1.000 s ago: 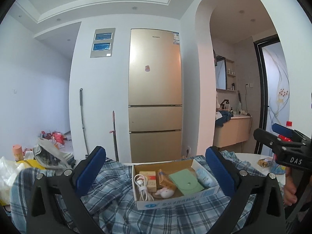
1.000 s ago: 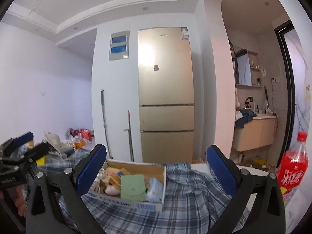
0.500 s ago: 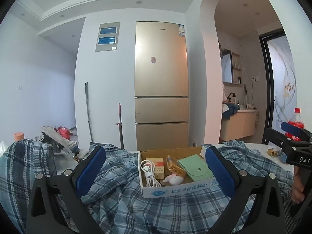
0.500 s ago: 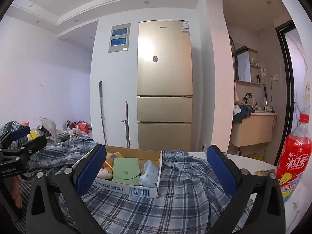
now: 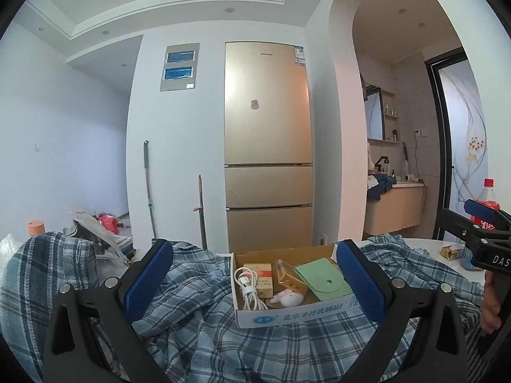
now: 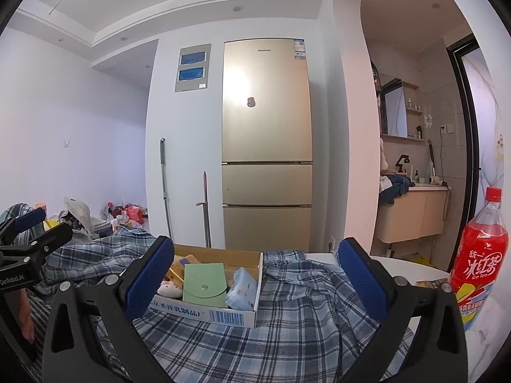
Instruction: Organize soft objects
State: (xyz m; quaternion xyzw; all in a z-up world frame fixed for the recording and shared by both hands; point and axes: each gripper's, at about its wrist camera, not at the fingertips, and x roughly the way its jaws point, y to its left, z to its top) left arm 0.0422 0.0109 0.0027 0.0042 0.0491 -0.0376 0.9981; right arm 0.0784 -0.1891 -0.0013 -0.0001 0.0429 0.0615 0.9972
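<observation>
A blue plaid shirt (image 5: 198, 335) lies rumpled over the table, also seen in the right wrist view (image 6: 303, 319). On it sits an open cardboard box (image 5: 287, 316) holding a white cable (image 5: 247, 287), a green pouch (image 5: 322, 279), a small pink-white plush (image 5: 289, 298) and a tissue pack (image 6: 242, 287). My left gripper (image 5: 254, 279) is open just above the shirt, in front of the box, with nothing in it. My right gripper (image 6: 255, 274) is open too, with the box (image 6: 204, 312) to its front left. Each gripper shows at the edge of the other's view.
A red drink bottle (image 6: 479, 255) stands on the white table (image 6: 415, 261) at the right, with a small yellow packet (image 5: 450, 251) near it. Bags and clutter (image 5: 95, 233) lie at the far left. A gold fridge (image 5: 268, 143) stands behind.
Both grippers have sunk lower and come nearer the box, which looks bigger. Plaid cloth now covers the left side where a plastic bag showed. Both stay open.
</observation>
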